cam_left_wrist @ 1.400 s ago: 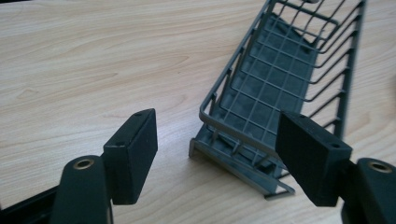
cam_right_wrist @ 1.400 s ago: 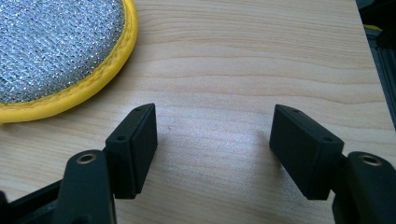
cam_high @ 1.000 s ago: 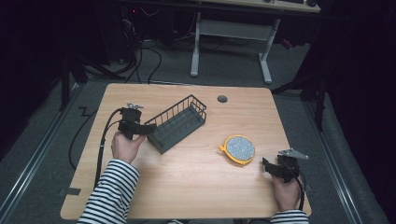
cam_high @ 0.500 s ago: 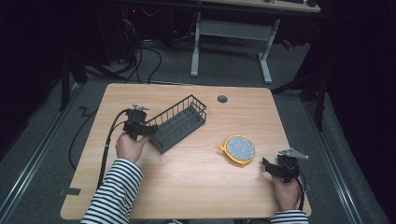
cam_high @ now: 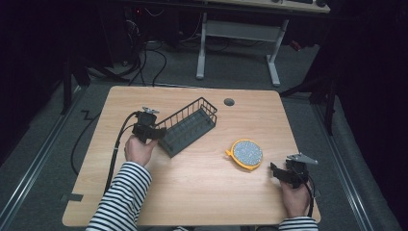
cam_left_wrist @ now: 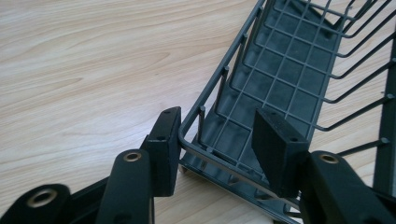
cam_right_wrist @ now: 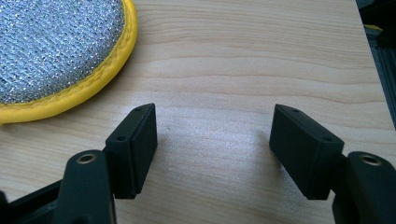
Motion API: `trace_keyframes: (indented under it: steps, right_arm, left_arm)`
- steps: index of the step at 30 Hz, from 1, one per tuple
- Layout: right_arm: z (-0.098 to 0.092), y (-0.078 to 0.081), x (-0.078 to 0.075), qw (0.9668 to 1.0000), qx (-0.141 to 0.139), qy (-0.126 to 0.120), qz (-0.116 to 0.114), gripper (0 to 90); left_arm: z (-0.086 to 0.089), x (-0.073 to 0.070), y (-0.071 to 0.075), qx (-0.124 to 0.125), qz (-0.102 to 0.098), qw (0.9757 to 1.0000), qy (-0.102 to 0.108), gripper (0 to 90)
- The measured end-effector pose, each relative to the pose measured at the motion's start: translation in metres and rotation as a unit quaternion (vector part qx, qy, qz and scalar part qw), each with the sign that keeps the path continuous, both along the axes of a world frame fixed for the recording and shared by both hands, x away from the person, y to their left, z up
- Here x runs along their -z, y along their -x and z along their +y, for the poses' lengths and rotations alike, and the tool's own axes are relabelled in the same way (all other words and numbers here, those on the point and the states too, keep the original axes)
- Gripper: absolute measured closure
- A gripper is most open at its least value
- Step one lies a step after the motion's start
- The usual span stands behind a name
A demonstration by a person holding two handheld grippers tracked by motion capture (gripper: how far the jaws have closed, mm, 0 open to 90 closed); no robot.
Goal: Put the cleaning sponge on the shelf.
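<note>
Your left gripper [cam_left_wrist: 217, 140] has its fingers [cam_left_wrist: 163, 144] spread around the near corner of the wire basket [cam_high: 187, 127]: one pad sits outside against the rim, the other stands inside over the mesh floor, with a gap left on that side. So the jaws straddle the corner wire but have not clamped it. In the high view the same left gripper [cam_high: 153, 131] sits at the basket's lower left end, your hand just behind it.

Your right gripper [cam_right_wrist: 215, 149] is released too, its jaws wide apart over bare wood with nothing between them. The round yellow-rimmed scrubber [cam_right_wrist: 51, 51] lies just beyond the left jaw, apart from it. From above, the right gripper [cam_high: 284, 173] rests near the table's front right corner, with the scrubber [cam_high: 246, 154] just up and to its left.

As far as progress goes, I judge you are early: the basket is lined up for a grasp, not yet held, and the scrubber lies flat on the table outside the basket, untouched. Closing on the rim appears to be what remains first.

Underneath is a light wooden table [cam_high: 202, 192] with a cable grommet [cam_high: 229, 102] near its far edge. Around it the room is dark, with grey floor and a white desk frame [cam_high: 238, 43] behind.
</note>
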State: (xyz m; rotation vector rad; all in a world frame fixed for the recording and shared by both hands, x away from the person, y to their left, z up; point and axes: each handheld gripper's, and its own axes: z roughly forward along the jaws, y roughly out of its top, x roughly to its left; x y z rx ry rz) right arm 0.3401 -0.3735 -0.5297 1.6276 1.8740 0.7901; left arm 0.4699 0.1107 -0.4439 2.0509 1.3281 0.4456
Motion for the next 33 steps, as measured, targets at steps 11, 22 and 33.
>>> trace_keyframes:
  steps: [11,22,33]
  right_arm:
    - [0.0,0.0,0.0,1.0,0.0,0.0,0.0,32.2]
    - [0.0,0.0,0.0,1.0,0.0,0.0,0.0,32.2]
    - [0.0,0.0,0.0,1.0,0.0,0.0,0.0,32.3]
  left_arm:
    - [-0.018,0.001,-0.002,0.015,-0.006,0.9998,0.007,54.8]
    - [-0.047,0.001,-0.006,0.042,-0.009,0.9991,0.002,55.1]
    - [-0.06,0.006,-0.009,0.05,-0.011,0.9985,0.015,50.2]
